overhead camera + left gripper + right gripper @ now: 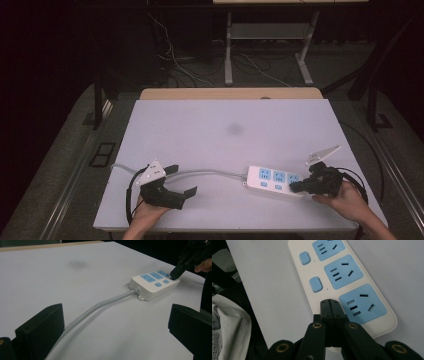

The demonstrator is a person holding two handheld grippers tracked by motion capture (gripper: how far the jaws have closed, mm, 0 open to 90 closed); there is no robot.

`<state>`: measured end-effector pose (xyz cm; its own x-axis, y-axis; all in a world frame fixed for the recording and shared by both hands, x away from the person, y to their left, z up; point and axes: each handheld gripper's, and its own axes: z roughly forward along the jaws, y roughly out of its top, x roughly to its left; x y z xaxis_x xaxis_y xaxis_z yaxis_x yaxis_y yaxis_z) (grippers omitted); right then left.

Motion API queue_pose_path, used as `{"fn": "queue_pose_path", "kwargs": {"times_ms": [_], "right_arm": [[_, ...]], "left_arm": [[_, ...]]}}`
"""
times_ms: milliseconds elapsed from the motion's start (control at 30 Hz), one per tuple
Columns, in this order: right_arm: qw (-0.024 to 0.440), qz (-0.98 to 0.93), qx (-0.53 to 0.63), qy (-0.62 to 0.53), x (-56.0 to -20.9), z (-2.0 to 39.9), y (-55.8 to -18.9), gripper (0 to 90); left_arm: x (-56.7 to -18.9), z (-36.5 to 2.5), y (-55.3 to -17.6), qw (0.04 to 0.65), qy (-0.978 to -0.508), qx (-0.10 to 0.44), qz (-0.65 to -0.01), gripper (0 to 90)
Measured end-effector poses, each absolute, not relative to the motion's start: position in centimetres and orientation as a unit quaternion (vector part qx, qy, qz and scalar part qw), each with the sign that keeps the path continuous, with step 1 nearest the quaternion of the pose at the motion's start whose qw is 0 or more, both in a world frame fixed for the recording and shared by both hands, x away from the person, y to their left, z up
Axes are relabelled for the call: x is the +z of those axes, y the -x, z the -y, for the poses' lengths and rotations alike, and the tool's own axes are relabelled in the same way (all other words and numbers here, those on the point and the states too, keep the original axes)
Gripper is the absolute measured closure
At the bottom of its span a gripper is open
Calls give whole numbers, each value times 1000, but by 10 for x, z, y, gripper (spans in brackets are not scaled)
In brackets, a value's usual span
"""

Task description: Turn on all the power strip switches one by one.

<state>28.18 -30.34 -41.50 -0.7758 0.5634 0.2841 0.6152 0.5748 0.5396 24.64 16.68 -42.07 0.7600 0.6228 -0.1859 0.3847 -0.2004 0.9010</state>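
Note:
A white power strip (272, 181) with three blue sockets and blue switches (316, 284) lies at the near right of the white table (225, 130). Its grey cable (100, 306) runs left across the table. My right gripper (329, 302) is shut, with nothing between its jaws. Its tip rests on the strip's top beside the nearest socket, in line with the two visible switches; what lies under the tip is hidden. My left gripper (183, 180) stands open at the near left, low over the table. The cable passes by its left jaw in the left gripper view.
A wooden edge (230, 93) borders the table's far side. Beyond it are desk legs and loose cables on the floor (200, 70). A faint dark smudge (234, 129) marks the table's middle. White cloth (232, 325) hangs by the table's near edge.

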Motion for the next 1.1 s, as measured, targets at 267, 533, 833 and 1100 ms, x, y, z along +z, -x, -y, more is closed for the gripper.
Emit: {"fn": "queue_pose_path", "kwargs": {"times_ms": [267, 533, 833, 1100], "right_arm": [[43, 882, -323, 339, -415, 304, -281, 900], [48, 879, -329, 341, -415, 305, -280, 900], [42, 887, -318, 333, -409, 299, -279, 900], [37, 888, -324, 323, -396, 297, -281, 900]], "left_arm": [[-421, -168, -247, 541, -765, 110, -331, 0], [-421, -168, -247, 542, -765, 111, -330, 0], [-421, -169, -247, 542, -764, 110, -331, 0], [-420, -169, -247, 543, -764, 111, -331, 0]]}}
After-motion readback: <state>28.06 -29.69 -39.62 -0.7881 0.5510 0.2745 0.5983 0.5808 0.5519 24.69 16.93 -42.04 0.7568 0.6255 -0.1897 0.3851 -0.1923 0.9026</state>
